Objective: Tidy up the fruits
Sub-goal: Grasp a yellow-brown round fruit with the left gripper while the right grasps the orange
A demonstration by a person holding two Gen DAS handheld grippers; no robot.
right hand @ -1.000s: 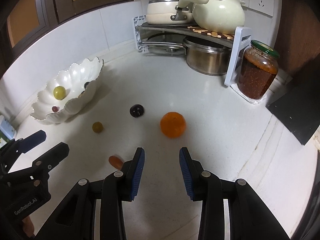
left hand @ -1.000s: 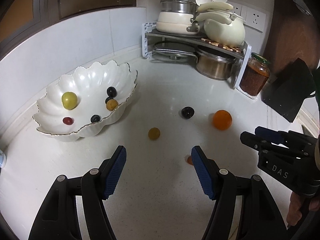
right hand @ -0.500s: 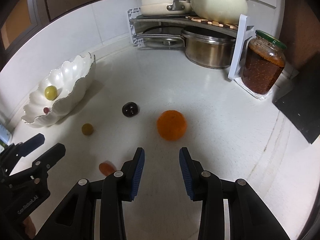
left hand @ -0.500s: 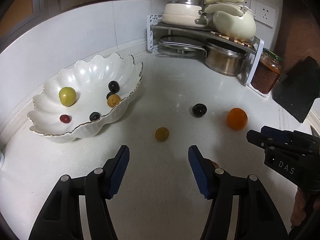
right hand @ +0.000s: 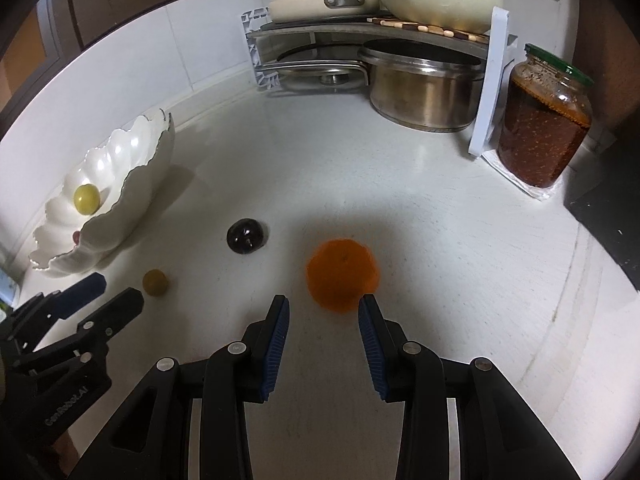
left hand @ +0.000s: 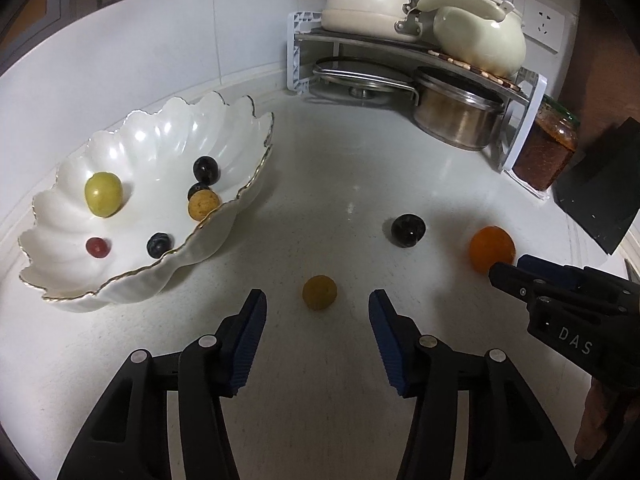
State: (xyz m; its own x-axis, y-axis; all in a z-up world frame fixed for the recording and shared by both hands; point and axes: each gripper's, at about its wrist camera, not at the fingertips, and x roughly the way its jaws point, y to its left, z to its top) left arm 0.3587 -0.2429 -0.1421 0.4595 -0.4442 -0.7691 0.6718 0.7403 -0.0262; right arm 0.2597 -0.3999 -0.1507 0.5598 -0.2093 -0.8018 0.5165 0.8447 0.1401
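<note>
The white surface (left hand: 360, 168) holds a shell-shaped bowl (left hand: 168, 136) with six small fruits in it. Your right gripper (right hand: 323, 309) is spread with nothing in it, just before the orange (right hand: 342, 274). Your left gripper (left hand: 318, 303) is closing, empty, near the small yellow fruit (left hand: 319, 292).

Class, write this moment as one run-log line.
left tool: closing, empty, over small yellow fruit | right tool: open, at orange | bowl: six fruits

orange (right hand: 342, 274) | dark plum (right hand: 245, 236) | yellow-brown fruit (left hand: 319, 292) | all on counter
</note>
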